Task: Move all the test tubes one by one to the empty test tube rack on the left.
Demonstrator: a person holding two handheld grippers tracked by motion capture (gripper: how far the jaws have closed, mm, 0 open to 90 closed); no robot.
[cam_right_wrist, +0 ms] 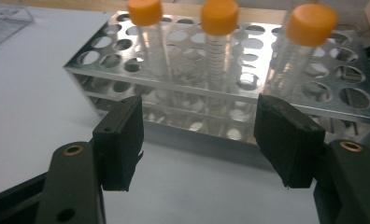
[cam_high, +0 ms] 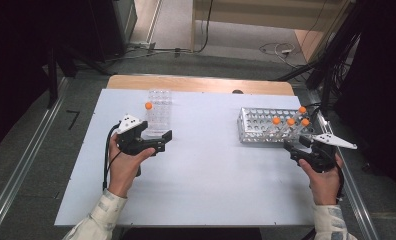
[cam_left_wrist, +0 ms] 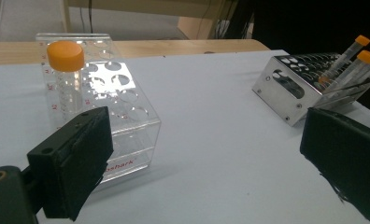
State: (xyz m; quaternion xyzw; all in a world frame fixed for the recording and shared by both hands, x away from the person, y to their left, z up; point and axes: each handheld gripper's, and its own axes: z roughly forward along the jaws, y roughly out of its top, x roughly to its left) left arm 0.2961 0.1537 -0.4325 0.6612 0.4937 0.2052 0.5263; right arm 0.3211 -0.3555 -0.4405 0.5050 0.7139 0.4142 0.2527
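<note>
A white table top (cam_high: pixel 201 185) is filling the middle of the high view, with a strip of bare wood (cam_high: pixel 196 83) showing along its far edge. Grey floor (cam_high: pixel 31 165) is surrounding it. Metal rails (cam_high: pixel 21 170) are running diagonally at lower left and lower right. Cables (cam_high: pixel 281 50) are lying on the floor at upper right. Dark equipment is looming in both upper corners.
</note>
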